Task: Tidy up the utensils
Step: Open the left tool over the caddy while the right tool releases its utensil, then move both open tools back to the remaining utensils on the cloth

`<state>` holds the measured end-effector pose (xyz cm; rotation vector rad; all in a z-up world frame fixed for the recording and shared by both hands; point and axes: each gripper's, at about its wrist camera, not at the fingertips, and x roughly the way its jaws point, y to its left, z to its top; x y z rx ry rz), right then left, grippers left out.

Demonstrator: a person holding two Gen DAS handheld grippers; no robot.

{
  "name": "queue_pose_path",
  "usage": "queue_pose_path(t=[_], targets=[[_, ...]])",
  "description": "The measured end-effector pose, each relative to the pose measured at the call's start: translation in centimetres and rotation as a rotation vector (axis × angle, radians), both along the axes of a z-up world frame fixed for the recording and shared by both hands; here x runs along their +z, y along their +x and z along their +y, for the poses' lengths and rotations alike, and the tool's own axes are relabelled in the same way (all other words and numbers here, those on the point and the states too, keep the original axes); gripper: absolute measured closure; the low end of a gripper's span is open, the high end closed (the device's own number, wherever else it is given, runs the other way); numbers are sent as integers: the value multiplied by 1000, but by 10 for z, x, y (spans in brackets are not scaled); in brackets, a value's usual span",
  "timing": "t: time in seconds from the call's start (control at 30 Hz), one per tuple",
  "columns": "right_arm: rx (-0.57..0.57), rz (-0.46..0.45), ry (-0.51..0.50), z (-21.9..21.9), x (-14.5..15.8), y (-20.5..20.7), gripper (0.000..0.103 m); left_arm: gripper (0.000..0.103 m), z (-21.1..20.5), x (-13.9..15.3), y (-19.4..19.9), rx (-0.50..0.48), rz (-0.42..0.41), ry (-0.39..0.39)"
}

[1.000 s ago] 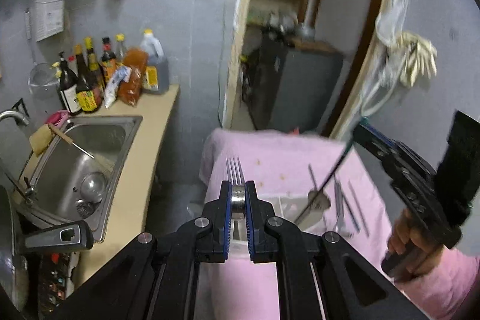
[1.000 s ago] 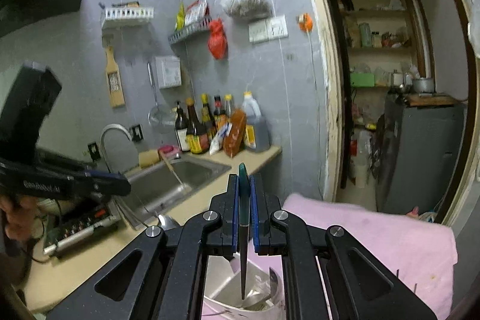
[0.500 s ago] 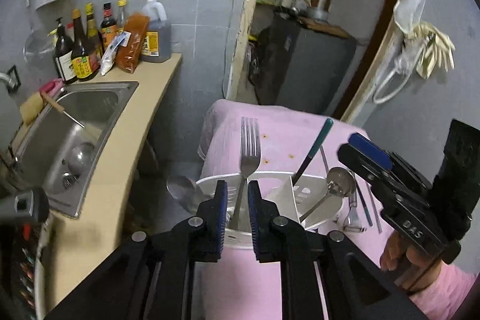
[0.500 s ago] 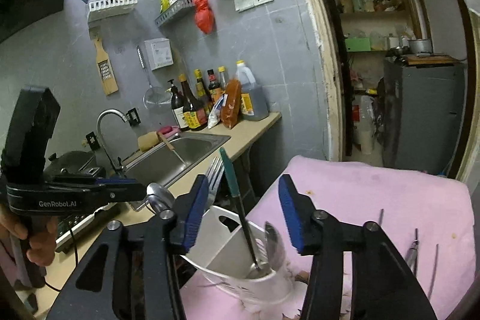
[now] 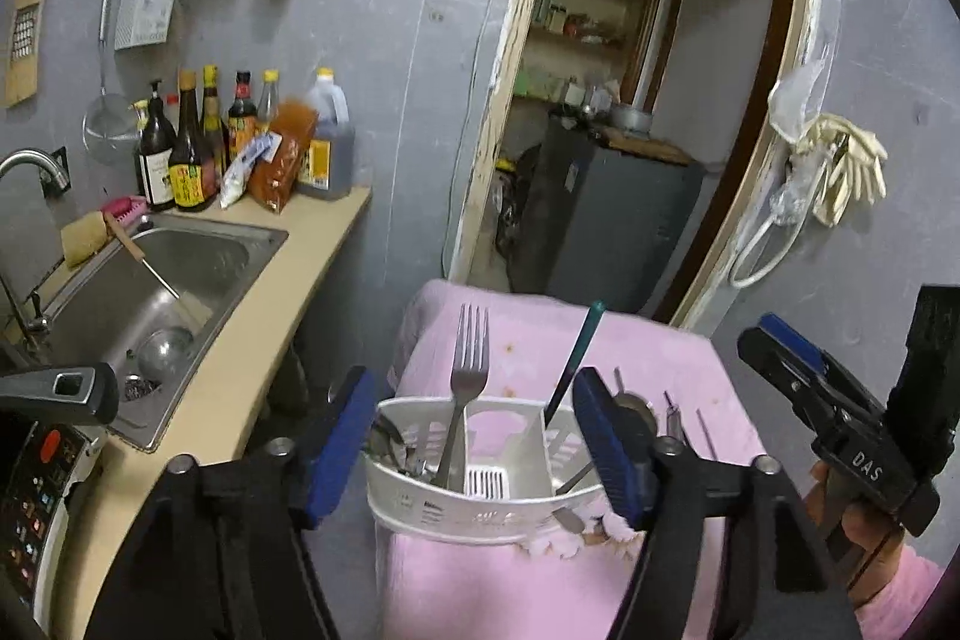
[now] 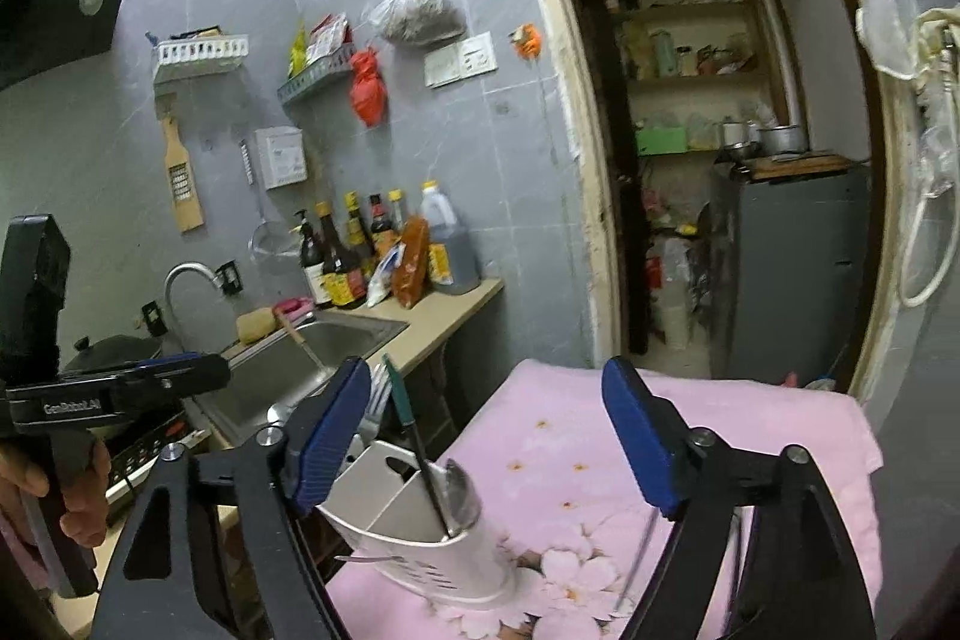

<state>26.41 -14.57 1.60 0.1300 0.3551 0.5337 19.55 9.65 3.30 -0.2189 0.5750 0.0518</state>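
Observation:
A white utensil holder stands on a pink cloth. A steel fork stands upright in its left compartment. A green-handled utensil leans in its right compartment. My left gripper is open and empty, with the holder between its fingers. My right gripper is open and empty above the cloth, with the holder and the green-handled utensil by its left finger. The right gripper also shows in the left wrist view.
Several loose utensils lie on the cloth to the right of the holder. A steel sink and a counter with bottles are on the left. An open doorway is behind the table. One loose utensil lies by my right finger.
Both grippers have opened wide and let go: the fork and the green-handled utensil now stand in the holder. Both grippers have drawn back from it.

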Motion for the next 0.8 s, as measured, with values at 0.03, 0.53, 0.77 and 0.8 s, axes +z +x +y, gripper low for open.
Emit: queue_pose_path(t=[0.03,0.53,0.77,0.8], targets=[[-15,-4,3,-4,2,-2,24,31,-1,2,-2,3,-13,2],[-210,-75,-21,-63,22,-31,5,3,-45,17,-24,60,-211,76],[-284,-91,-67,-92,24,-45,2,2,-81,13,-26,30,-247,125],[-293,-91,-74,-96,23,-46,2,2,-85,13,-26,27,-250,131]])
